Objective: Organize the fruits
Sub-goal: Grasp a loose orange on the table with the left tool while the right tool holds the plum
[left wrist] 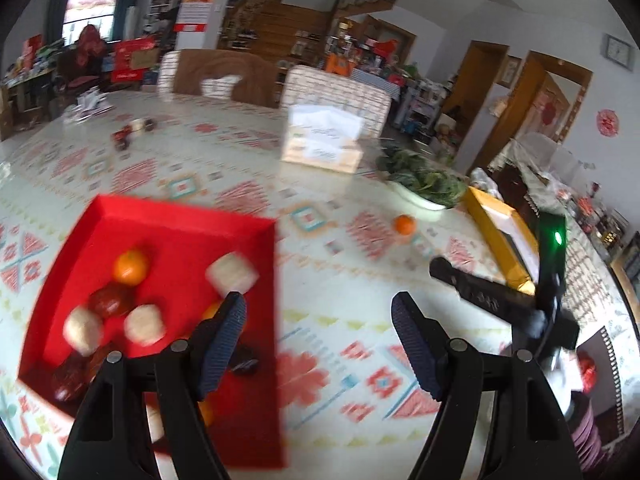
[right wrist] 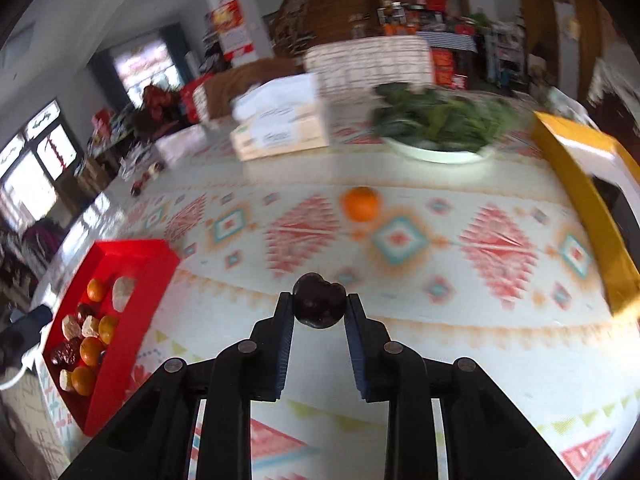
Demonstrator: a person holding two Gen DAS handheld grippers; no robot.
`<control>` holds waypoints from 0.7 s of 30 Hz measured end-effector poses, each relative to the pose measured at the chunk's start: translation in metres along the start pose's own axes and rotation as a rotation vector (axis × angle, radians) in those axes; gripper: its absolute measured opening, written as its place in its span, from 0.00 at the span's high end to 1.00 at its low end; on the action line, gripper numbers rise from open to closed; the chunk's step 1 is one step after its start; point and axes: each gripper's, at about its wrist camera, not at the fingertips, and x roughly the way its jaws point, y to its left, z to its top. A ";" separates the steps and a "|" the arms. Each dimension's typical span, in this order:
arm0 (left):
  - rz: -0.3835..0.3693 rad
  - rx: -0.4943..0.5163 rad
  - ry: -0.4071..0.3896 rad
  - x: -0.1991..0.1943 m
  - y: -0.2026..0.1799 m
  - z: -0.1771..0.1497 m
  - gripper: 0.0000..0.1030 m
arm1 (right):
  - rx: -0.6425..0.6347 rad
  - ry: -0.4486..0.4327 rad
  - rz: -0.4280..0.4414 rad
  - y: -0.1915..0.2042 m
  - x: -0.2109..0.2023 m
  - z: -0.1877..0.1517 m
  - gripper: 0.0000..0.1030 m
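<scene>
A red tray (left wrist: 256,280) (right wrist: 156,264) on the patterned table holds several oranges, dark red fruits and pale wrapped pieces. My left gripper (left wrist: 320,316) is open and empty, its left finger over the tray's right part. My right gripper (right wrist: 319,308) is shut on a dark red fruit (right wrist: 319,300) and holds it above the table, right of the tray. It also shows in the left wrist view (left wrist: 480,292). A loose orange (left wrist: 404,224) (right wrist: 361,203) lies on the table beyond both grippers.
A white bowl of green leaves (left wrist: 424,200) (right wrist: 440,154), a tissue box (left wrist: 322,148) (right wrist: 280,132) and a yellow box (left wrist: 496,236) (right wrist: 588,200) stand further back. Small dark fruits (left wrist: 122,138) lie far left. Chairs stand behind the table.
</scene>
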 end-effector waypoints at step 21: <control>-0.046 0.108 0.237 0.239 -0.118 0.071 0.45 | 0.244 -0.023 0.081 -0.088 -0.021 -0.021 0.72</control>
